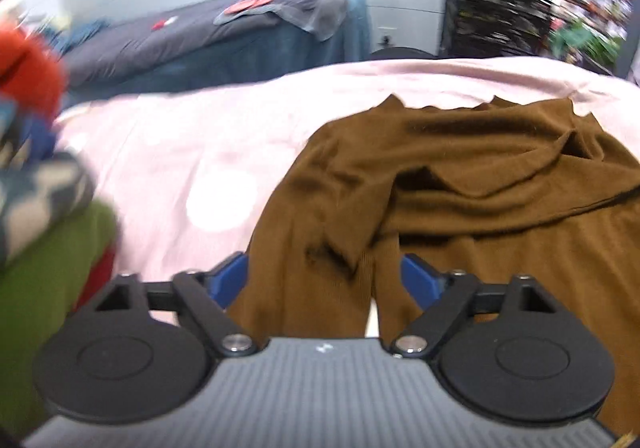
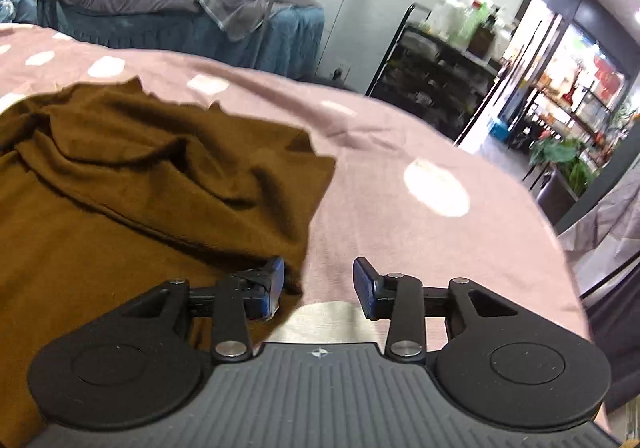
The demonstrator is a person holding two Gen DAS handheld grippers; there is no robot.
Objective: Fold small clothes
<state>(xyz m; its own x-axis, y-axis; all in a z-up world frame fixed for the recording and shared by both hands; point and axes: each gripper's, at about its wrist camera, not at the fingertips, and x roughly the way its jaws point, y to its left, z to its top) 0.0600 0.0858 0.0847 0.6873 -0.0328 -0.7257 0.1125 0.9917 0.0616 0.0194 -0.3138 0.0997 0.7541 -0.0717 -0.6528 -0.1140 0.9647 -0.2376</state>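
Observation:
A brown knit garment [image 1: 460,175] lies rumpled on a pink bedsheet with white dots [image 1: 192,143], its upper part bunched in folds. My left gripper [image 1: 326,278] hovers over the garment's near left part. Its blue pads [image 1: 234,280] stand wide apart with brown fabric lying between them, not pinched. In the right wrist view the garment [image 2: 120,175] fills the left side. My right gripper [image 2: 320,282] is open at the garment's right edge. Its left finger [image 2: 274,282] sits over the brown cloth, and only pink sheet [image 2: 400,135] shows between the pads.
A blurred pile of clothes sits at the left: green [image 1: 52,268], patterned grey-blue [image 1: 36,199] and red [image 1: 28,67]. Behind stands another bed with a dark cover [image 2: 160,3]. A black shelf with bottles [image 2: 440,63] is at the right, beyond the sheet's rounded edge.

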